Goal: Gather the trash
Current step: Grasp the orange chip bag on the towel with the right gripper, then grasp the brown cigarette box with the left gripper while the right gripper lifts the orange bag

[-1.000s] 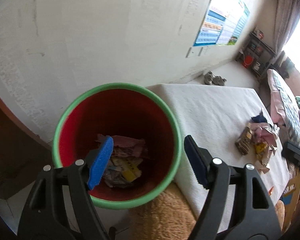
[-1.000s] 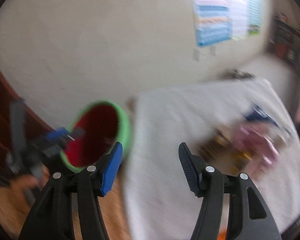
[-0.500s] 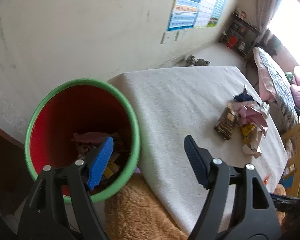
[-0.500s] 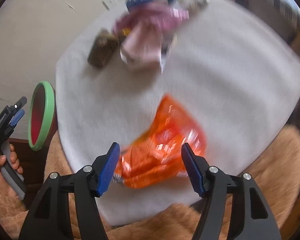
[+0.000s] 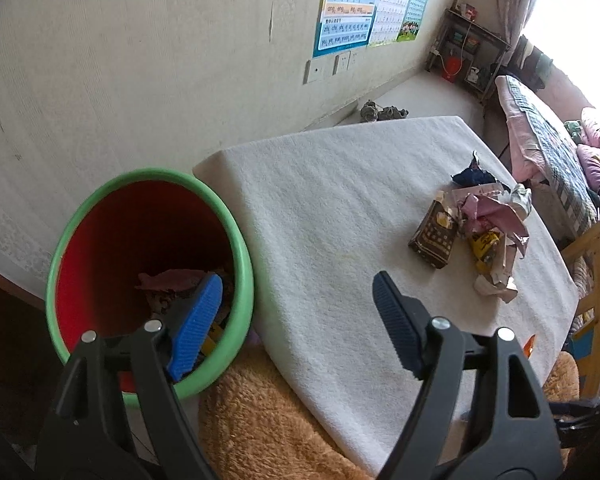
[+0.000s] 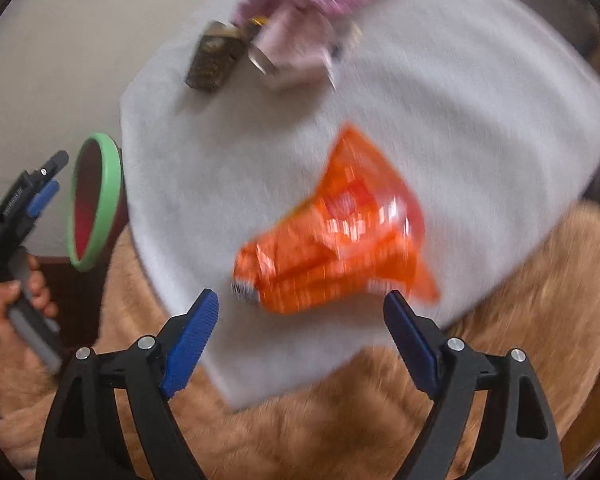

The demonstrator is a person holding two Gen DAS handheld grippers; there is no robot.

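Because the white pad (image 5: 340,208) covers most of the low surface and lies over a tan fleecy blanket (image 5: 252,420), everything to be picked up sits on a soft, flat bed with wide bare stretches between the pieces. The bin (image 5: 236,248), red inside with a green rim, stands just off the pad's near corner and close to the wall, which I take to be deliberate: anything lifted from the pad only has to cross that one edge to go in. It already holds some crumpled wrappers (image 5: 172,280) at the bottom.

The orange snack bag (image 6: 340,232) lies near the pad's front edge, well apart from the rest, with open cloth on both sides of it. The heap of torn packets (image 5: 484,224), pink paper and a brown carton among them, sits toward the far side.

The right gripper (image 6: 300,328) hangs above the bag's near end with its jaws spread wide and nothing in them; the view is blurred, but the bag looks to fall between the two pads, so I judge a grab is being lined up. The left gripper (image 5: 296,320) waits over the bin's rim, likewise released and empty, one pad over the bin mouth and the other over the pad, clear of the right gripper's path to the bin
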